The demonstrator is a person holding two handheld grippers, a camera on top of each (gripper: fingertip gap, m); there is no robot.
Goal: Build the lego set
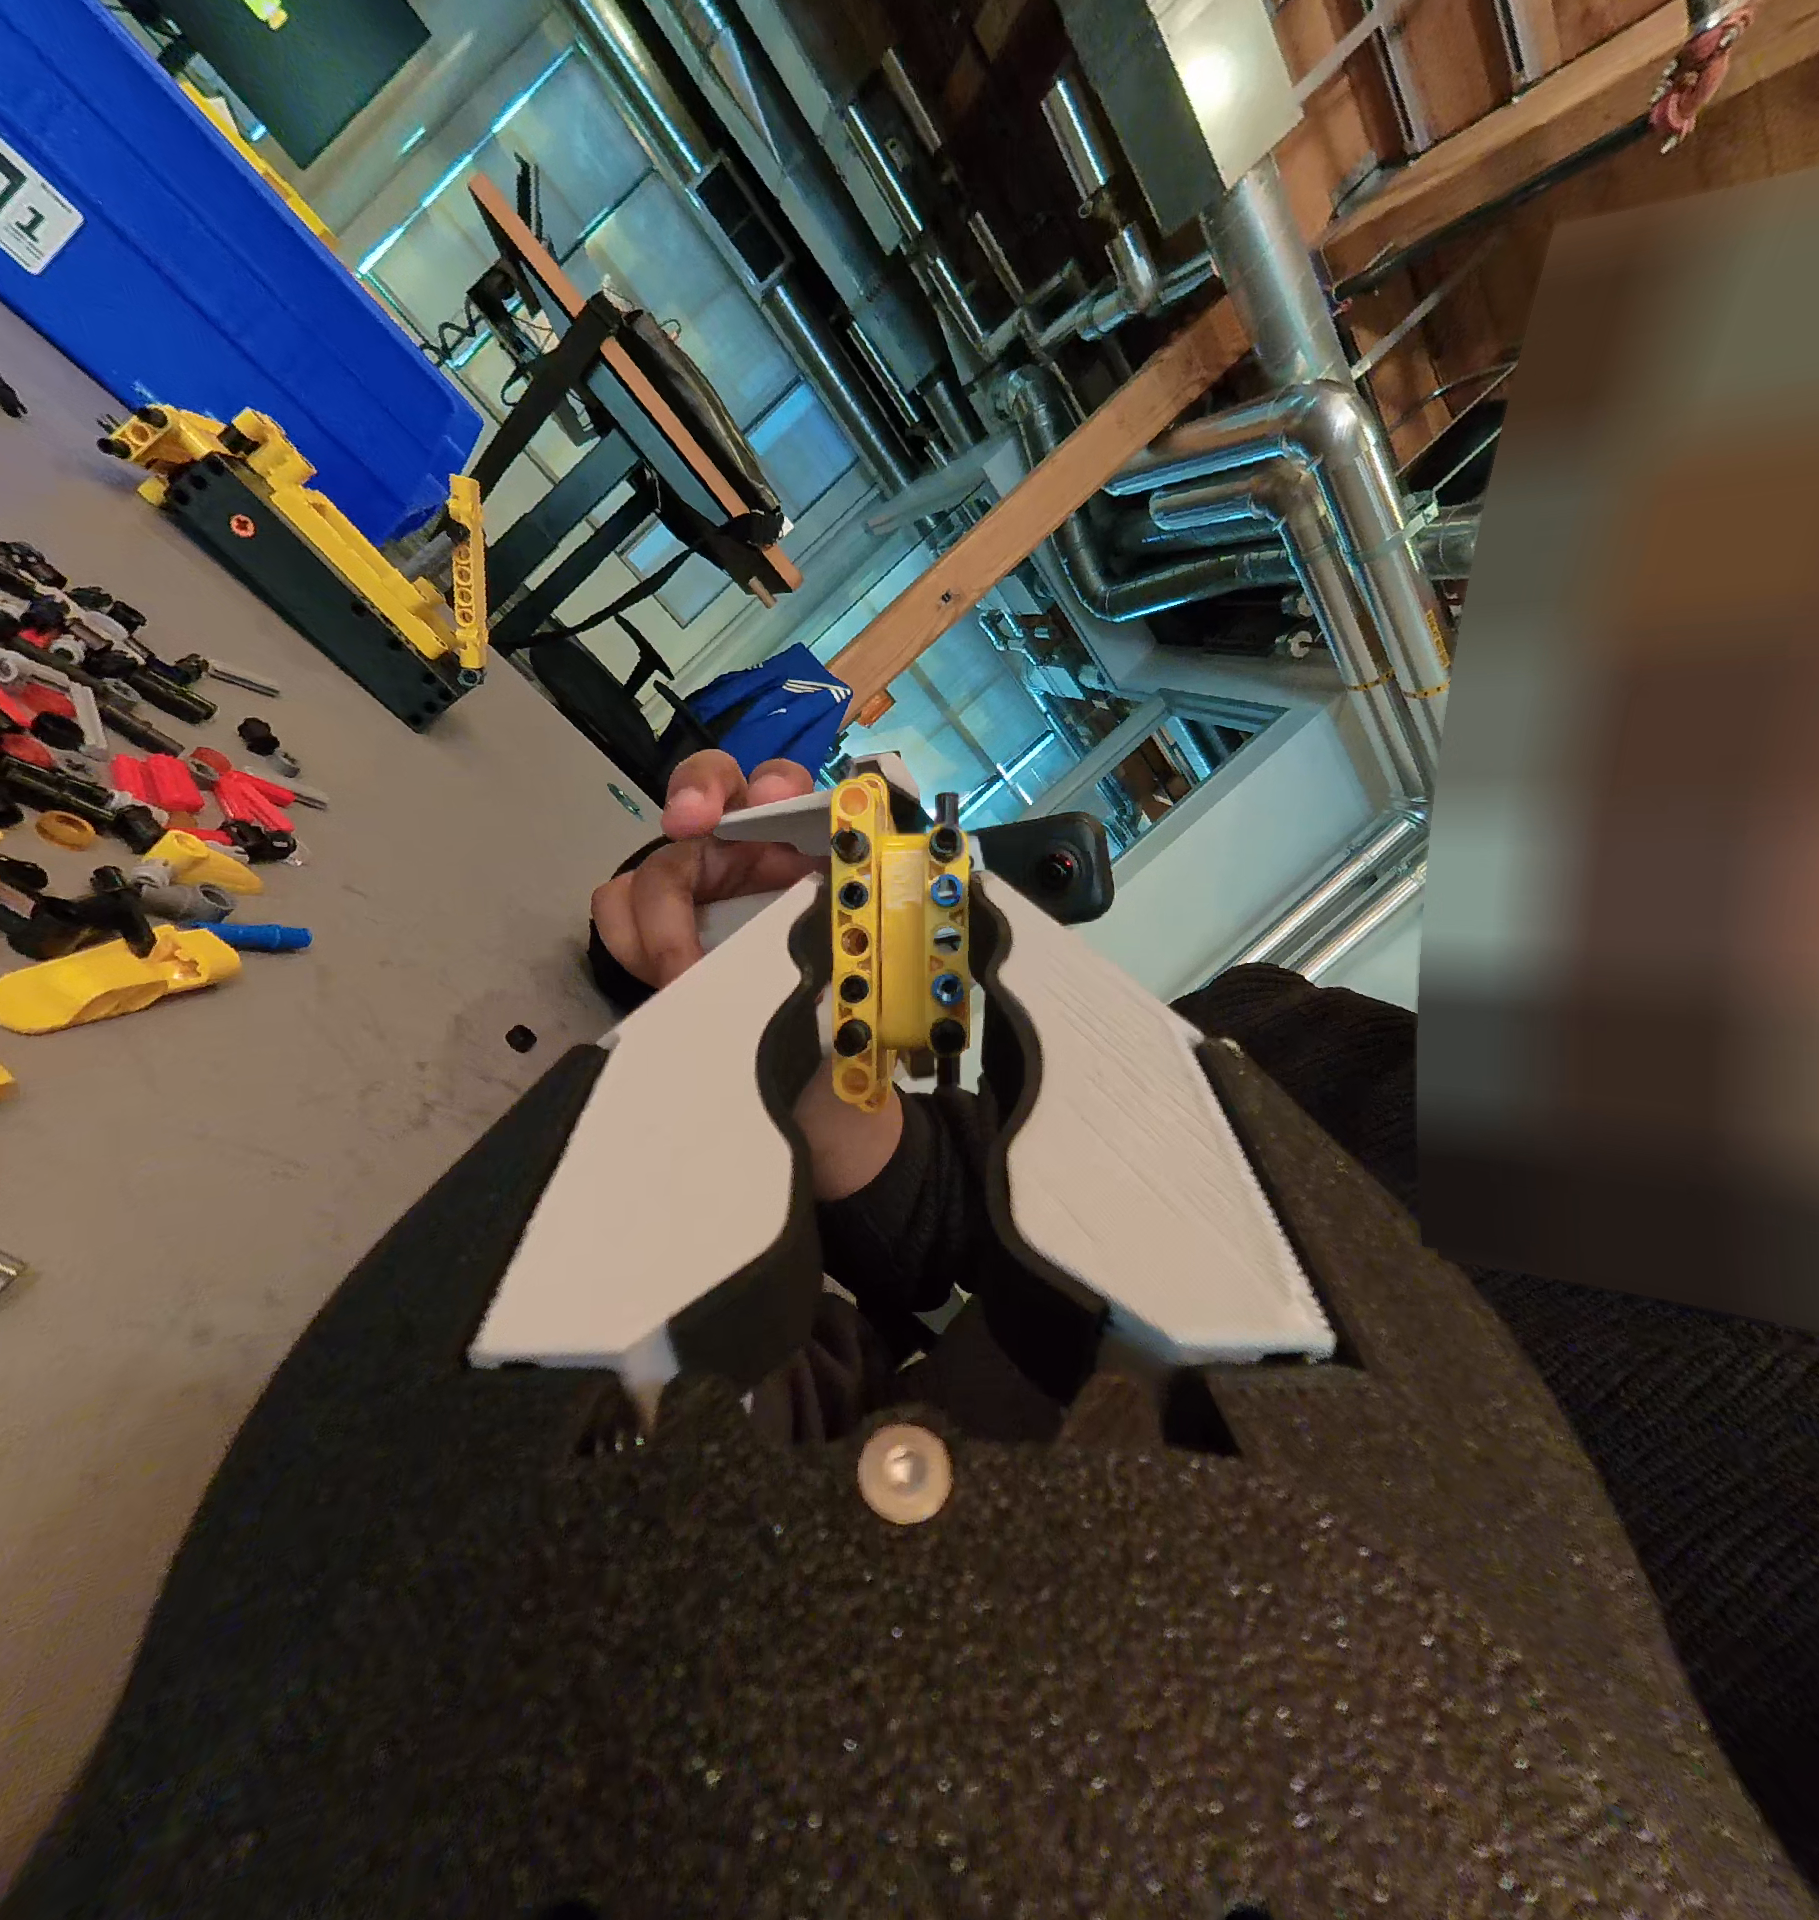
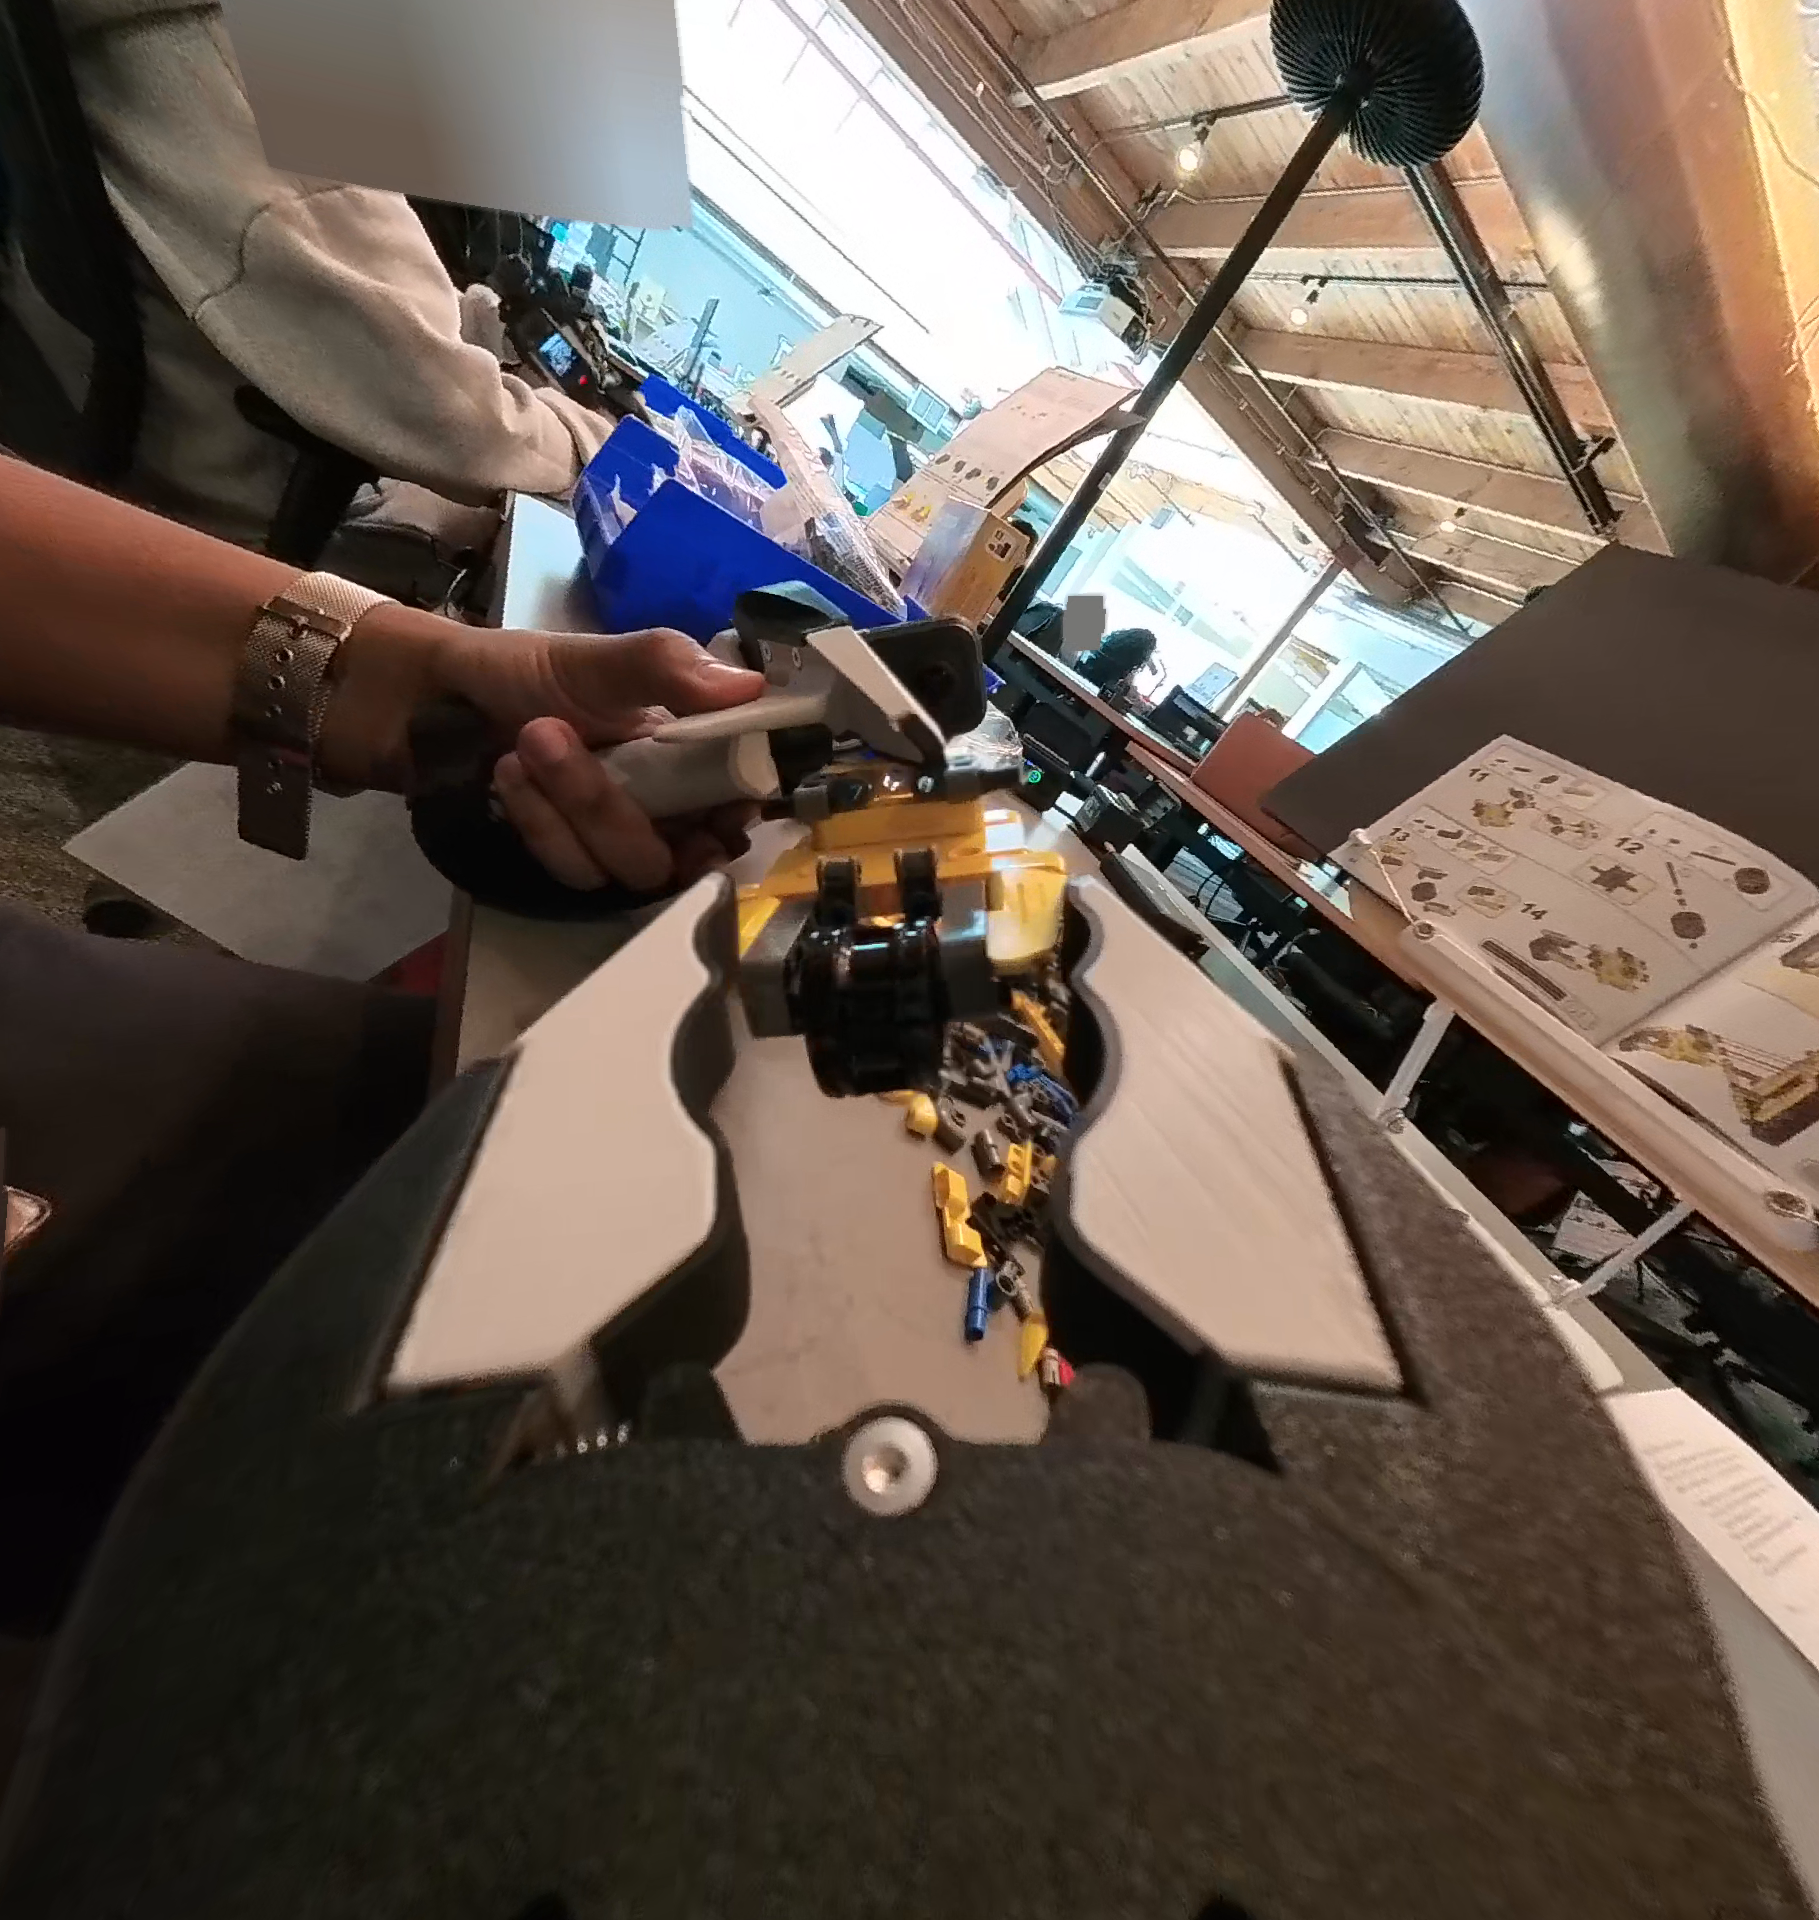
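My left gripper (image 1: pixel 900 899) is shut on a small yellow brick-built assembly (image 1: pixel 897 966) with black and blue pins and holds it in the air above the grey table (image 1: pixel 365 1091). In the right wrist view the same assembly (image 2: pixel 884 831), yellow on top with grey and black parts below, sits between the tips of my right gripper (image 2: pixel 900 904). Those jaws stand fairly wide and touch it on both sides. The left gripper (image 2: pixel 931 753), held by a hand with a wristwatch (image 2: pixel 292 665), pinches the assembly's top edge. One white finger (image 1: pixel 770 828) of the right gripper shows behind the assembly.
Loose black, red and yellow pieces (image 1: pixel 105 748) lie on the table, with a larger yellow-and-black frame (image 1: pixel 313 551) and a blue bin (image 1: pixel 209 260) behind. More loose pieces (image 2: pixel 998 1143) lie below the right gripper. An open instruction booklet (image 2: pixel 1611 914) is propped on the right. Another person's sleeve (image 2: pixel 313 312) is at upper left. The grippers are tip to tip, or close to it.
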